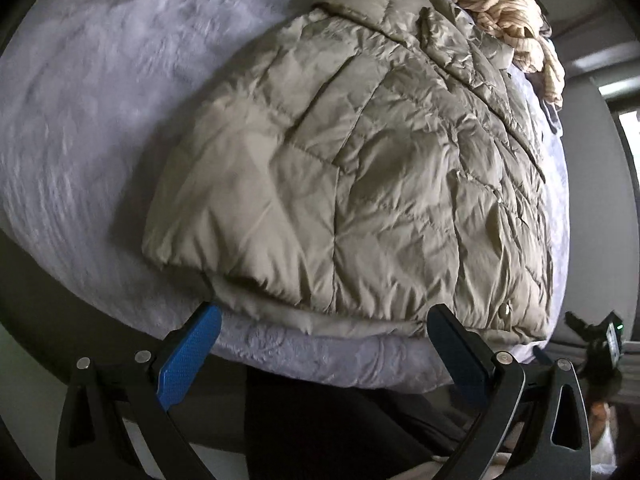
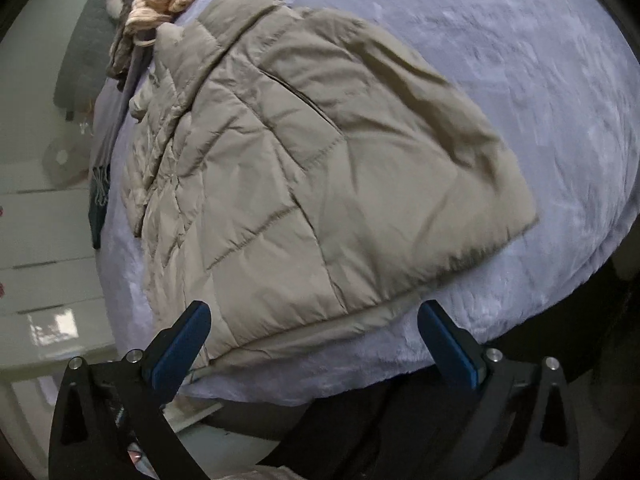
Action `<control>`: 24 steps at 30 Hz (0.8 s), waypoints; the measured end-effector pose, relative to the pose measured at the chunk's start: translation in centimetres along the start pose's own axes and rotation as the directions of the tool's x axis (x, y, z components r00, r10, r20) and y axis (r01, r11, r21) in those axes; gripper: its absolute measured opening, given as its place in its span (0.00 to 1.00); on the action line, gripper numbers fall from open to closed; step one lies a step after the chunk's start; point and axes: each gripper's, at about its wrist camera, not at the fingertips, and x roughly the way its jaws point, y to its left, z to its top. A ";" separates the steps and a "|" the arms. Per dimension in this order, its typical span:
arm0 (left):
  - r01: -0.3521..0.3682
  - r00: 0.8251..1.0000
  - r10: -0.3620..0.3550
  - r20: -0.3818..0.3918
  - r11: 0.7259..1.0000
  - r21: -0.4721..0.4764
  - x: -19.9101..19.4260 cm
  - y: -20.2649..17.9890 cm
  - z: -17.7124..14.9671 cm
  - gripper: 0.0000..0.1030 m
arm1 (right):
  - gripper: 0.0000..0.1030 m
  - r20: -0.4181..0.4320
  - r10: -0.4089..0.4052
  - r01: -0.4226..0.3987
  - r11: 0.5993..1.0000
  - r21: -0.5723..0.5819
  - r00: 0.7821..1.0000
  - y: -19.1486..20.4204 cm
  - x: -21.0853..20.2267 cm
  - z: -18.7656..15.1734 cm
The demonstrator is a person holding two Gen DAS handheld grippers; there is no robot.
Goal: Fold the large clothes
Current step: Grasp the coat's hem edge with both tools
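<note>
Quilted jacket point(image 1: 352, 168) lies on my bed cover point(image 1: 100, 100), apparently folded once lengthwise. My left gripper point(image 1: 324, 326) and right gripper point(image 2: 314, 322) both spread wide, empty, at near hem. Judged: crosswise folds remain.

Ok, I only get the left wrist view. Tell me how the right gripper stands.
Observer: The right gripper is open over the near hem of the jacket, with nothing pinched between its pads.
Operator: Now check what is beside the bed on that side.
Observer: White drawers stand next to the bed, past the jacket's crumpled edge.
Operator: Report anything hanging off that edge.
Observer: A scarf with a fringe hangs down over the side of the bed, apart from the jacket.
</note>
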 end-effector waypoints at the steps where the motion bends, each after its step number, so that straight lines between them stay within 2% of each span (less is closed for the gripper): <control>1: 0.013 1.000 -0.013 -0.010 1.000 -0.008 0.2 0.3 0.0 1.00 | 1.00 -0.008 0.003 -0.003 1.000 0.017 1.000 -0.4 0.2 -0.1; 6: 0.105 0.991 -0.111 -0.079 0.991 -0.078 2.3 1.7 -0.2 1.00 | 1.00 -0.034 0.025 -0.021 0.994 0.104 0.999 -2.1 1.1 -0.1; 8: 0.133 0.986 -0.145 -0.083 0.983 -0.129 3.2 2.2 0.0 1.00 | 1.00 -0.031 0.059 -0.054 0.988 0.145 0.998 -2.9 1.4 0.1; 11: 0.201 0.975 -0.216 -0.044 0.954 -0.224 4.2 2.7 0.9 1.00 | 1.00 -0.017 0.116 -0.109 0.970 0.215 0.993 -3.8 2.0 0.3; 14: 0.219 0.974 -0.227 0.003 0.938 -0.269 4.5 2.7 2.2 1.00 | 1.00 0.010 0.186 -0.181 0.943 0.279 0.982 -4.2 2.5 0.7; 18: 0.231 0.973 -0.222 0.066 0.937 -0.263 3.8 2.8 3.1 1.00 | 1.00 0.043 0.252 -0.253 0.912 0.324 0.967 -4.1 3.0 1.3; 23: 0.211 0.977 -0.205 0.050 0.943 -0.257 4.6 2.7 3.7 0.99 | 1.00 0.066 0.311 -0.314 0.879 0.360 0.948 -3.8 4.2 1.7; 24: 0.209 0.978 -0.201 0.055 0.946 -0.249 4.5 2.5 3.8 0.95 | 1.00 0.076 0.334 -0.338 0.863 0.375 0.939 -3.7 4.4 1.8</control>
